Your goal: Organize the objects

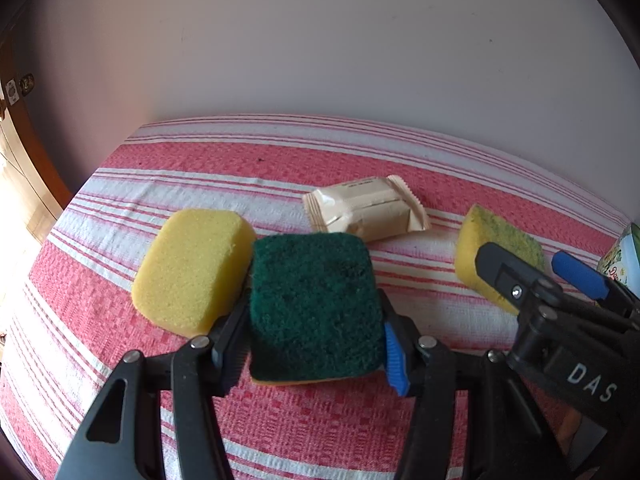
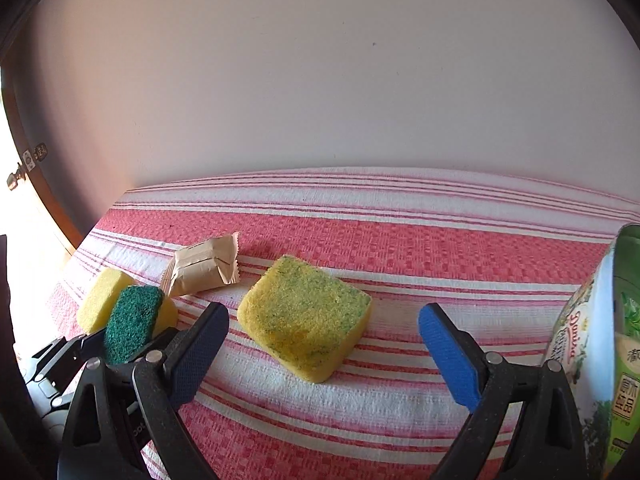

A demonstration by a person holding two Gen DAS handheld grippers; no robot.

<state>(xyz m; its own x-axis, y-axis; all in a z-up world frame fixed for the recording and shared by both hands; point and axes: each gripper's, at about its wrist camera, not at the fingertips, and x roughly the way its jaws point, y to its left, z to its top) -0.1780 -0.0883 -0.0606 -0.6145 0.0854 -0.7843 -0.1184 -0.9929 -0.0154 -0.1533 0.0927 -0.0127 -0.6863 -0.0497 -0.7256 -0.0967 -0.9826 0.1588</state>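
My left gripper (image 1: 316,344) is shut on a dark green scouring sponge (image 1: 314,306) with a yellow underside, held just over the striped cloth, right beside a plain yellow sponge (image 1: 192,270). In the right wrist view the green sponge (image 2: 132,322) sits in front of the yellow sponge (image 2: 102,300). My right gripper (image 2: 324,344) is open, its fingers on either side of a worn yellow-green sponge (image 2: 304,316) that lies on the cloth. That sponge also shows in the left wrist view (image 1: 496,248), behind the right gripper (image 1: 536,268). A beige wrapped packet (image 1: 366,208) lies behind the sponges.
A red and white striped cloth (image 2: 400,240) covers the table, with a white wall behind. A green and white printed package (image 2: 600,352) stands at the far right. The table's left edge drops off near a wooden door (image 1: 24,152).
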